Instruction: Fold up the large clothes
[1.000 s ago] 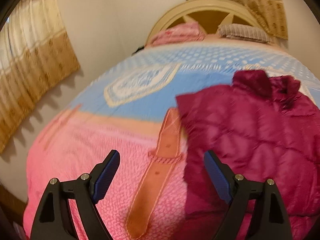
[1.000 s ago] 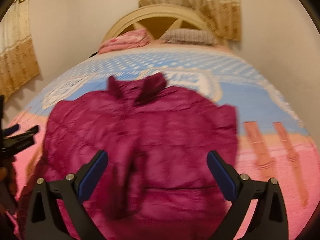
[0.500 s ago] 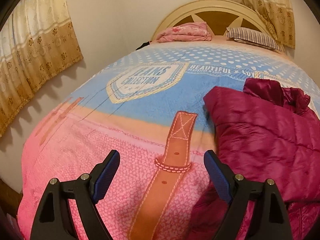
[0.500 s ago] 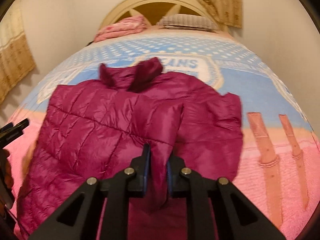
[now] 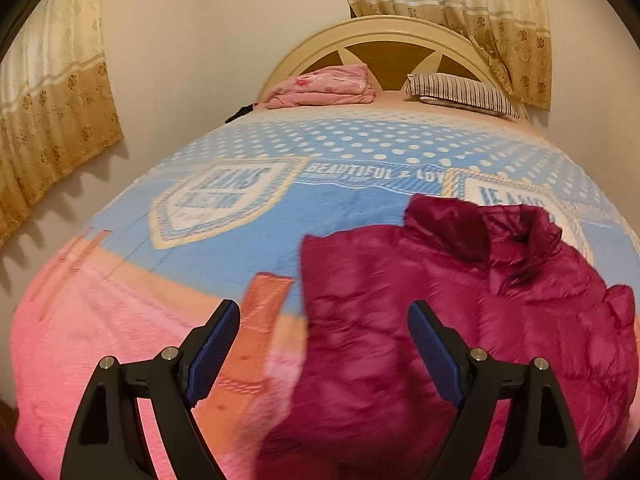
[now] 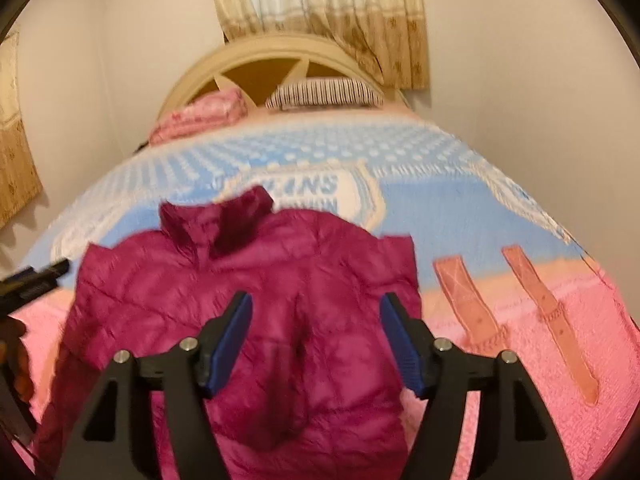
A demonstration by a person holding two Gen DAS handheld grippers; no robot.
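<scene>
The left tongs [image 5: 324,344] are seen spread wide, nothing caught between the blue pads [image 5: 212,344]; through the gap the left edge of the magenta quilted jacket [image 5: 440,320] and a strip of pink bedspread [image 5: 100,340] are framed. The right tongs [image 6: 316,340] are also spread, somewhat less widely, and nothing is gripped; the middle of the jacket [image 6: 280,300] is framed between them, though whether the pads rest on the fabric cannot be told, since the view is smeared.

The jacket is laid flat on the near half of the bed, collar [image 6: 224,216] pointing toward 12 o'clock, hem toward 6 o'clock. In the left wrist view only its left part is taken in: the right side is cut off by the lens rim at 3 o'clock, and the lower edge is blurred and hidden behind the tong arms. In the right wrist view the whole width is shown, the hem being hidden behind the tongs.

Only in the right wrist view are the tip of the left tongs [image 6: 36,276] seen at 9 o'clock and two printed straps [image 6: 472,312] at 3 o'clock. At 12 o'clock in both views lie a folded pink blanket [image 5: 324,86], a striped pillow [image 5: 460,94] and the arched headboard [image 5: 384,28]; lettering on the bedspread is read clearly only from the left.
</scene>
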